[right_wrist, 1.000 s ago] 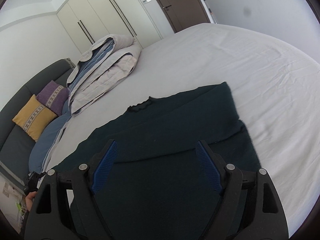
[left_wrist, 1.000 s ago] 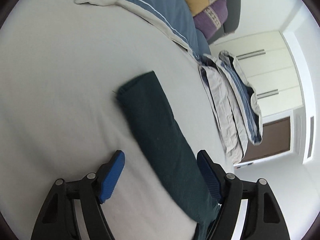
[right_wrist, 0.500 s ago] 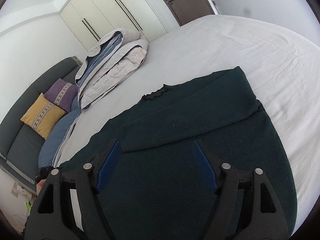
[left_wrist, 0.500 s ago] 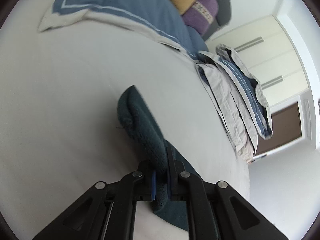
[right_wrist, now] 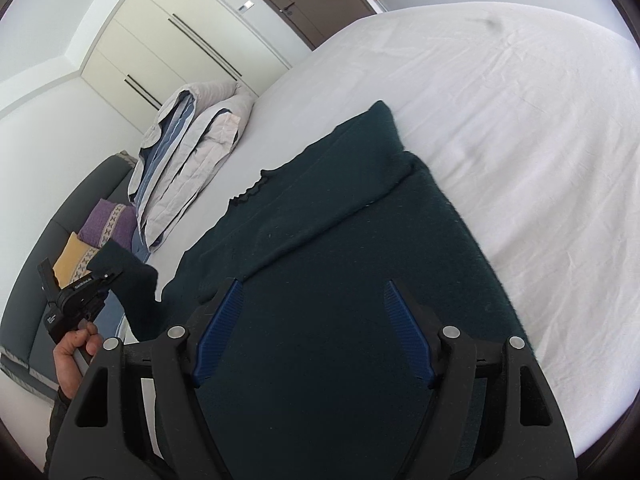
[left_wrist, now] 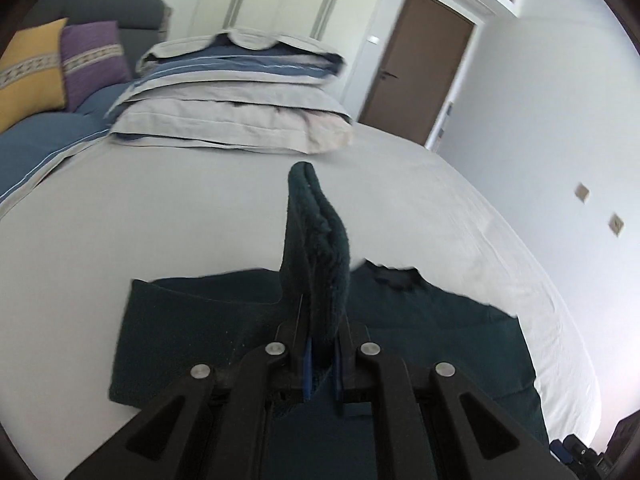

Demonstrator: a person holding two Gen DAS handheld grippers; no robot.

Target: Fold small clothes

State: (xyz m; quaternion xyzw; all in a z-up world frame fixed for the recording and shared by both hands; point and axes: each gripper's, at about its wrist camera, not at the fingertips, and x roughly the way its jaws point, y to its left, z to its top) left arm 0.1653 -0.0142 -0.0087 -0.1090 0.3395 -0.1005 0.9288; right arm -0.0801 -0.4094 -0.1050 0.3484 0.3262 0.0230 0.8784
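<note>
A dark green sweater [right_wrist: 340, 248] lies flat on the white bed sheet [right_wrist: 520, 120], its right sleeve folded across the chest. My left gripper [left_wrist: 320, 364] is shut on the left sleeve [left_wrist: 316, 240] and holds it up off the bed over the sweater body [left_wrist: 420, 336]. In the right wrist view the left gripper [right_wrist: 100, 280] shows at the far left with the sleeve [right_wrist: 128, 276] hanging from it. My right gripper [right_wrist: 316, 332] is open and empty, hovering over the lower part of the sweater.
A folded grey and blue duvet [left_wrist: 240, 100] lies at the head of the bed. Yellow and purple cushions [left_wrist: 60, 64] lean on a grey headboard. White wardrobes [right_wrist: 168, 52] and a brown door [left_wrist: 416, 64] stand beyond the bed.
My left gripper shut on the sleeve, lifted it and swung round towards the sweater body. My right gripper stayed open and shifted slightly over the sweater.
</note>
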